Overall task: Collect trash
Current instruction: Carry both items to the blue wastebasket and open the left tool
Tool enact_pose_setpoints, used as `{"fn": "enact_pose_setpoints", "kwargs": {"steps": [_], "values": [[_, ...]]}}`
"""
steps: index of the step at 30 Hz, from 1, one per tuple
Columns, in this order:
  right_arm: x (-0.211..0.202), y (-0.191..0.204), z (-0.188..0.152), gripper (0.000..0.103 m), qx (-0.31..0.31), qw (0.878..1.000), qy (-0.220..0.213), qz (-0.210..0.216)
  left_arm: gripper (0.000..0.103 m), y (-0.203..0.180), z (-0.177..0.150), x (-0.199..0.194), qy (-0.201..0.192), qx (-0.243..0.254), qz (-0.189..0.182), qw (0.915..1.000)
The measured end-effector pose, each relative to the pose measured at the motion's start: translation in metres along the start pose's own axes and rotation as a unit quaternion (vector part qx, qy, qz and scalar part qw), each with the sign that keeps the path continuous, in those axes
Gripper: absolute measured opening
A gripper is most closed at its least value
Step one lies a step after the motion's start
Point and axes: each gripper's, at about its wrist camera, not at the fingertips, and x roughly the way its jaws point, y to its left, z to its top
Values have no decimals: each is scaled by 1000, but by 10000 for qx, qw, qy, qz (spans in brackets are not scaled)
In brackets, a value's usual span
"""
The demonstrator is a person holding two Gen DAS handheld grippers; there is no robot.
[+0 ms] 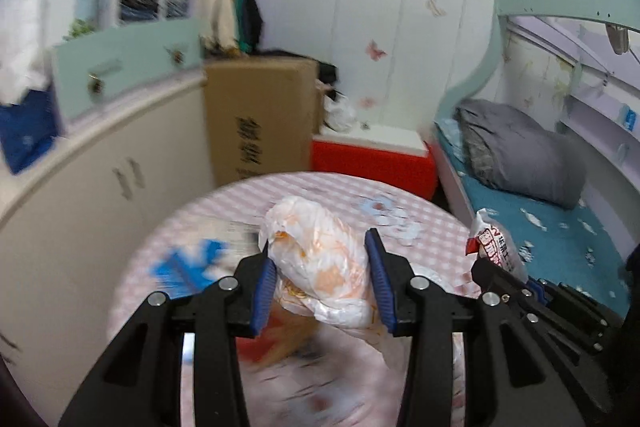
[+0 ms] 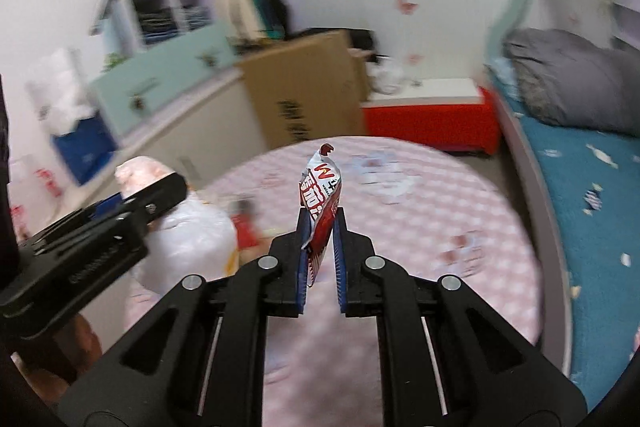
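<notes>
My left gripper is shut on a crumpled white plastic bag with orange print, held above a round table with a pink checked cloth. My right gripper is shut on a red and white snack wrapper that stands up between its blue pads. In the left wrist view the wrapper and the right gripper show at the right. In the right wrist view the left gripper and the white bag show at the left.
A blue and white wrapper and a red scrap lie on the cloth. A cardboard box, a red chest and a white cabinet stand behind the table. A bed with a grey quilt is at the right.
</notes>
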Motion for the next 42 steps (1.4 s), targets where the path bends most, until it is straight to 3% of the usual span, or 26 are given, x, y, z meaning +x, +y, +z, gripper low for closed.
{"fn": "enact_pose_setpoints", "kwargs": {"steps": [3, 8, 13, 18, 24, 28, 30, 42], "values": [[-4, 53, -14, 11, -217, 9984, 49, 519, 42, 50, -14, -38, -99, -197, 303, 9993], [12, 145, -53, 11, -654, 9890, 432, 1256, 42, 143, -52, -74, 9, -403, 1230, 9916], [39, 235, -99, 11, -1059, 9742, 902, 1779, 42, 247, -96, -76, 614, -1081, 1753, 9766], [78, 297, -142, 11, -1311, 9660, 1237, 1856, 42, 321, -139, -56, 1179, -1495, 2020, 9607], [115, 332, -169, 11, -1525, 9623, 1390, 1772, 45, 372, -172, -27, 1567, -1800, 1955, 9512], [141, 344, -182, 12, -1626, 9610, 1539, 1622, 62, 395, -187, 2, 1890, -2015, 1809, 9439], [150, 346, -186, 12, -1633, 9601, 1611, 1602, 66, 404, -194, 10, 1996, -2101, 1818, 9397], [182, 366, -210, 12, -1738, 9496, 1996, 1677, 72, 433, -212, 14, 1998, -2392, 1921, 9306]]}}
